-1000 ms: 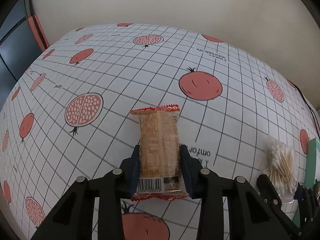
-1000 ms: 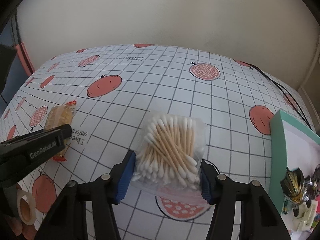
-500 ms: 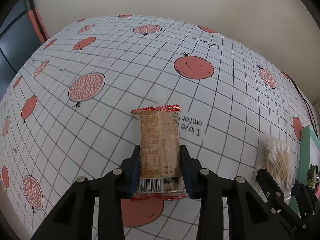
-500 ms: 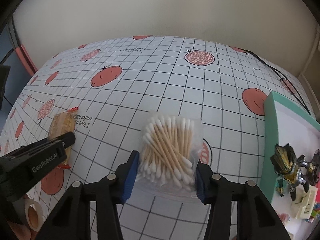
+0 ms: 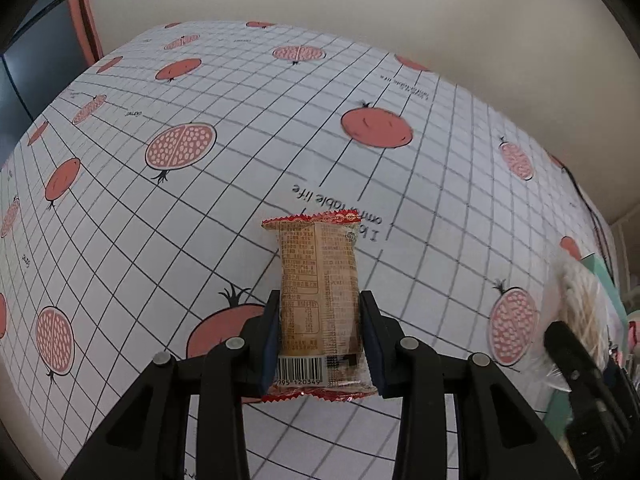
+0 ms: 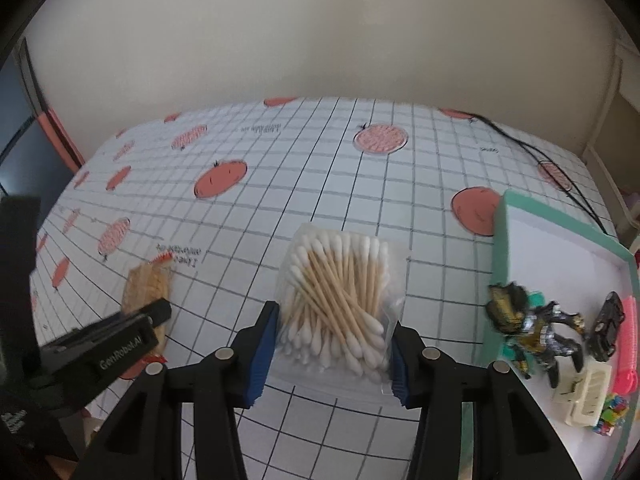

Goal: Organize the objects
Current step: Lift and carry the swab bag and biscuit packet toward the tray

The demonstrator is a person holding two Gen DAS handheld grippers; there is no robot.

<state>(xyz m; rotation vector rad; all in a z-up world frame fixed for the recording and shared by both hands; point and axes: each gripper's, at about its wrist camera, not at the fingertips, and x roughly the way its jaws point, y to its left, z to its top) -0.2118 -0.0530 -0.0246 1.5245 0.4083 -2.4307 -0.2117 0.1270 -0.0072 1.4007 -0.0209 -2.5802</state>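
Left wrist view: the left gripper [image 5: 320, 344] is clamped on a snack packet [image 5: 318, 300], its blue pads pressing both long sides near the barcode end, so the packet sticks out forward, lifted clear of the tablecloth [image 5: 240, 128] with its grid and pomegranate print. At the far right of that view the bag of cotton swabs [image 5: 580, 300] shows, blurred, with the black finger of the other gripper in front of it and a green edge behind. In the right wrist view, the snack packet [image 6: 146, 288] appears at the left under the black finger of the left gripper. In the middle the right gripper [image 6: 332, 348] holds the clear bag of cotton swabs [image 6: 338, 300] between its blue pads; its jaws have just been closing in on the bag, and they now press its sides, the bag raised above the cloth. To the right lies a green-rimmed tray [image 6: 504, 232] with a white floor, holding a black-and-gold toy figure [image 6: 520, 320], a small black car [image 6: 608, 328], a pink piece and a white block.
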